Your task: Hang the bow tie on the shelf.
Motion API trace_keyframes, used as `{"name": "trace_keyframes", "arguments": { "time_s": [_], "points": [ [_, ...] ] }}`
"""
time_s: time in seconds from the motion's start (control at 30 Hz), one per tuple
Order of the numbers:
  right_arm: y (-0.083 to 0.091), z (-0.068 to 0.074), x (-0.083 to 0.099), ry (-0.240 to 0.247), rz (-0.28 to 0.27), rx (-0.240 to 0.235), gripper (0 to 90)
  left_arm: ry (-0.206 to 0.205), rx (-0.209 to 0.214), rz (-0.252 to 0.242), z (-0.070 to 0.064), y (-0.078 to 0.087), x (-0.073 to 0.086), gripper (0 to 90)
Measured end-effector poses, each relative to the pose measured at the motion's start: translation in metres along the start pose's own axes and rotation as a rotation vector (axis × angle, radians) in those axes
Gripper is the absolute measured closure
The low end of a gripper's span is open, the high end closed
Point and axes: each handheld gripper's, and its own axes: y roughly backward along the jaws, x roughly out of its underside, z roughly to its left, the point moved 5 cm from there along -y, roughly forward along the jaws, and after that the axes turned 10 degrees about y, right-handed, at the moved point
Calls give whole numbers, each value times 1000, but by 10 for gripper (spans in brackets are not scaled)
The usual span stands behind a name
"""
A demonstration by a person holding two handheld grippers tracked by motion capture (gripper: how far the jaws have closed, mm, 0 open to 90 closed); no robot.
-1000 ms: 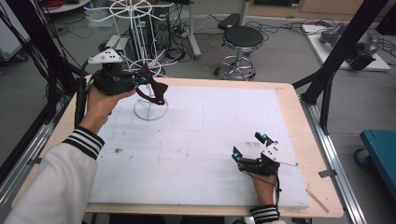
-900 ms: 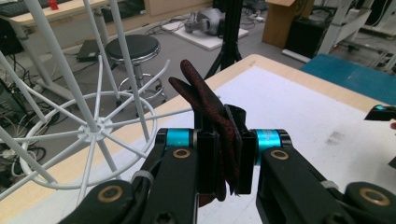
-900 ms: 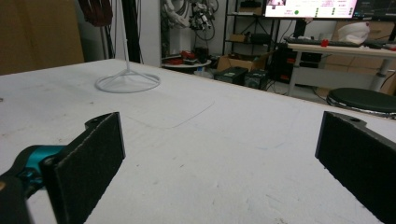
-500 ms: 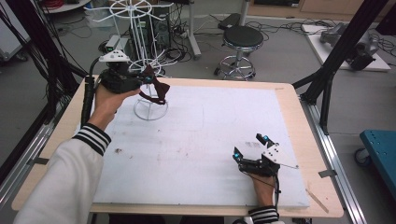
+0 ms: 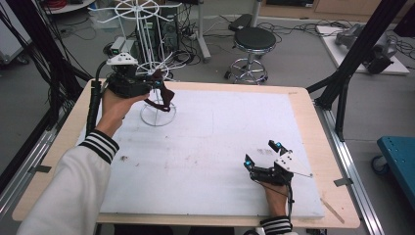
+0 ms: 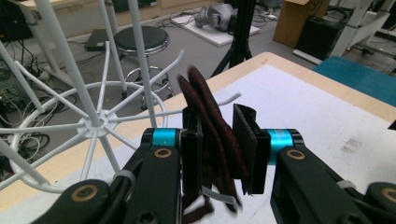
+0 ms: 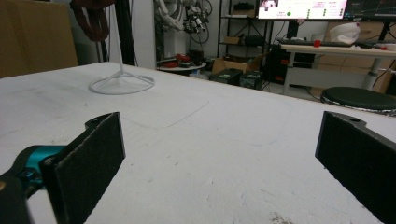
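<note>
A dark red fabric band [image 6: 210,107] hangs looped between the jaws of my left gripper [image 6: 219,140], which is shut on it. In the high view the left gripper [image 5: 159,88] holds the band [image 5: 165,97] in the air, right against the white wire rack [image 5: 157,115] at the table's far left. The rack's spoked hub [image 6: 95,123] lies just left of the jaws. My right gripper [image 5: 261,152] rests open near the front right edge, and its pads [image 7: 93,158] have nothing between them. Far off, the right gripper view shows the band [image 7: 93,18] above the rack's base [image 7: 122,84].
The white foam board [image 5: 220,142] covers the wooden table [image 5: 313,122]. A black stool [image 5: 253,39] and cables stand on the floor beyond the far edge. Black frame posts [image 5: 352,63] rise at the right. A blue cart [image 5: 399,156] sits right of the table.
The left hand has crept slightly forward toward the rack with the band still gripped. The right gripper has stayed put.
</note>
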Motion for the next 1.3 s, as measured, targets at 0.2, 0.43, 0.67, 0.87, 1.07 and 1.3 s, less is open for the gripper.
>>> {"name": "trace_keyframes", "arguments": {
  "time_s": [0.2, 0.43, 0.67, 0.87, 1.07, 1.3],
  "points": [
    [0, 0, 0, -1, 0, 0, 7, 14, -15, -15, 0, 0, -1, 556],
    [0, 1, 0, 7, 2, -1, 7, -39, 5, -159, 0, 11, -1, 169],
    [0, 1, 0, 9, 7, -2, 7, -157, 34, -248, -2, 34, 7, 17],
    [0, 2, 0, 17, 5, -1, 7, -195, 96, -279, -5, 60, 27, 17],
    [-1, 3, 0, 27, 8, 3, 7, -259, 94, -319, -5, 93, 58, 17],
    [-1, 3, 0, 27, 10, 10, 7, -238, 86, -348, 12, 117, 94, 17]
  ]
}}
